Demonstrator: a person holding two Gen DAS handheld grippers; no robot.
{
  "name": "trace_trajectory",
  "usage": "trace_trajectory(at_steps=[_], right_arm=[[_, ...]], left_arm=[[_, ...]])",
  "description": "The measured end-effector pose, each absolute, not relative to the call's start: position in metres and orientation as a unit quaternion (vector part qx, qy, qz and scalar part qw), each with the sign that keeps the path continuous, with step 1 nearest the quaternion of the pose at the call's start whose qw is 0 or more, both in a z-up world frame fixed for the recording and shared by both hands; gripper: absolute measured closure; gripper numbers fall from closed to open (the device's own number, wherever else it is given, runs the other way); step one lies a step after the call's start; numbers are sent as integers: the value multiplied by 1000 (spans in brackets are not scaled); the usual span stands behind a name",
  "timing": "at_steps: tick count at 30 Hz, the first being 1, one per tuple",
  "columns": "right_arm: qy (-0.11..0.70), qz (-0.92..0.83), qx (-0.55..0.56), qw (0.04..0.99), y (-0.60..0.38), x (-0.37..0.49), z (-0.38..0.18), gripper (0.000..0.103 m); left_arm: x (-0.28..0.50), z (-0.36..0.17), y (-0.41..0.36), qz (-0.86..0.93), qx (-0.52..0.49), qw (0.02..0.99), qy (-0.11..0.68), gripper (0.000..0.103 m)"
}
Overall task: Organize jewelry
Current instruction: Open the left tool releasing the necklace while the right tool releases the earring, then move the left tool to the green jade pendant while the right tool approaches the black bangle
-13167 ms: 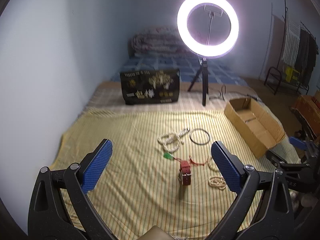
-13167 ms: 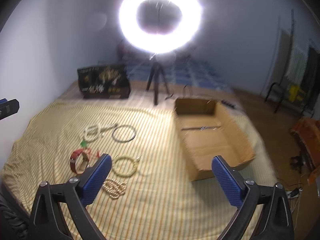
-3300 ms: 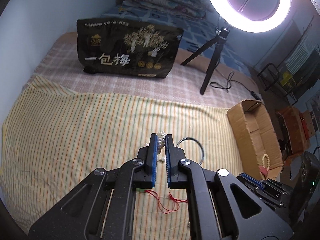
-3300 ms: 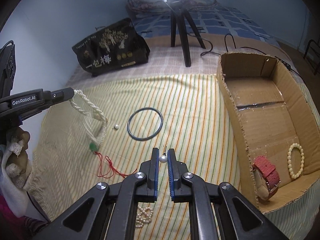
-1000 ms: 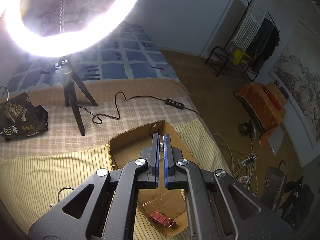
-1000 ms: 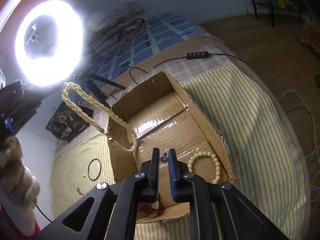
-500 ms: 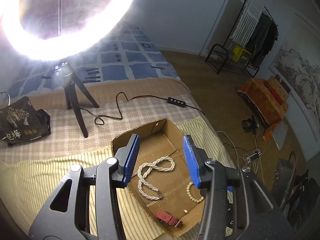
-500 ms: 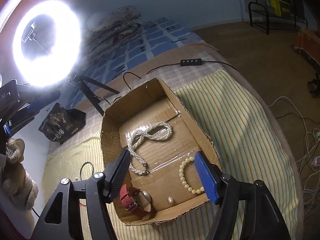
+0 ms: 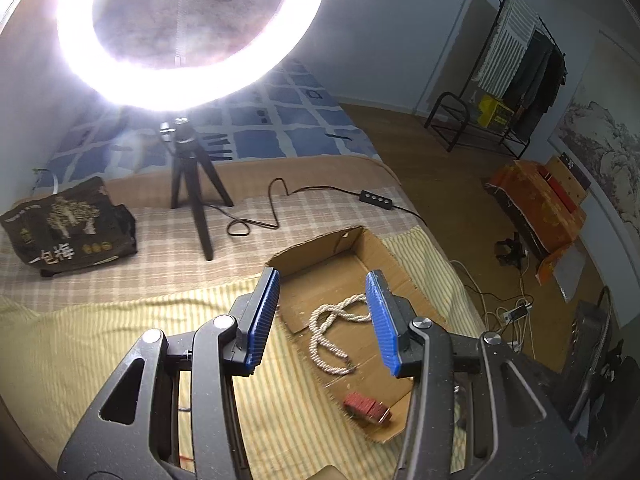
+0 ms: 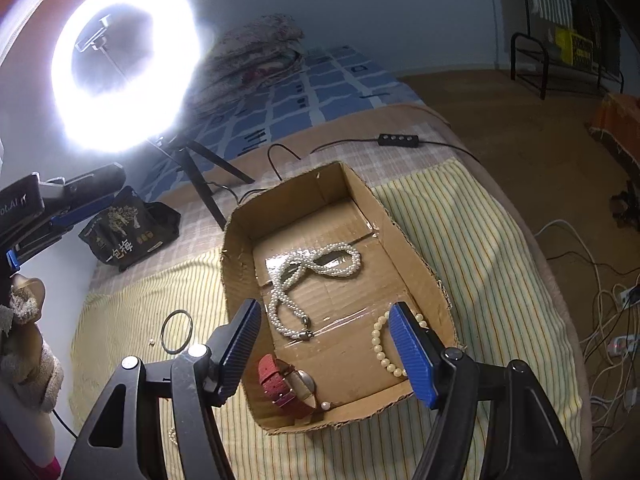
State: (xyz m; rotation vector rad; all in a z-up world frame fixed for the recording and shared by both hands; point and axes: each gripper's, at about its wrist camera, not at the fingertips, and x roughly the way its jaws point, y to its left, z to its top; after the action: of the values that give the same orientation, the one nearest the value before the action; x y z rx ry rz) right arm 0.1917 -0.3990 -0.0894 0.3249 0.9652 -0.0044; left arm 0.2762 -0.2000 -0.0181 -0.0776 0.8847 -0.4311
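I am holding both grippers over the box [image 10: 404, 240], and each one is standing with its jaws wide apart and nothing between them. The left gripper [image 9: 324, 316] is hovering above the near end of the box; the right gripper [image 10: 332, 352] is hanging over its front corner.

Inside the box, the necklace [image 10: 304, 280] is lying in a loose loop across the middle of the floor. The bracelet [image 10: 386, 344] is sitting toward the right wall, partly behind my right finger. The watch [image 10: 288, 384] is resting at the front, with a small earring [image 10: 326, 405] just beside it.

I am judging that the drop-off step is done for these four pieces, and that I am now between picks. Out on the striped sheet [image 10: 472, 240], the dark ring [image 10: 176, 332] is lying well left of the box, with a tiny bead [image 10: 151, 343] near it. Something pale is showing at the sheet's near edge under my right gripper, too hidden to name.

Next, I am thinking the ring calls for a swing back to the left, a low approach, and a pinch across its thin rim so it does not slide on the cloth.
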Motion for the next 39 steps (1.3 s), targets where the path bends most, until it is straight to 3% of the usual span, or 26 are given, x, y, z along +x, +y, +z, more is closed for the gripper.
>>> trace_trajectory(at_steps=[14, 20, 26, 35, 39], right_arm=[[409, 36, 103, 906, -347, 170, -62, 34], [399, 49, 87, 912, -319, 170, -59, 34], [421, 72, 59, 902, -281, 174, -58, 23], [461, 101, 70, 879, -246, 191, -88, 23], [486, 108, 82, 863, -235, 203, -108, 31]], left_arm=[[225, -10, -87, -144, -12, 910, 389, 57], [207, -38, -29, -95, -21, 902, 421, 57], [192, -77, 13, -69, -61, 875, 476, 57], [185, -126, 27, -56, -111, 837, 532, 57], [187, -144, 31, -50, -137, 821, 552, 57]])
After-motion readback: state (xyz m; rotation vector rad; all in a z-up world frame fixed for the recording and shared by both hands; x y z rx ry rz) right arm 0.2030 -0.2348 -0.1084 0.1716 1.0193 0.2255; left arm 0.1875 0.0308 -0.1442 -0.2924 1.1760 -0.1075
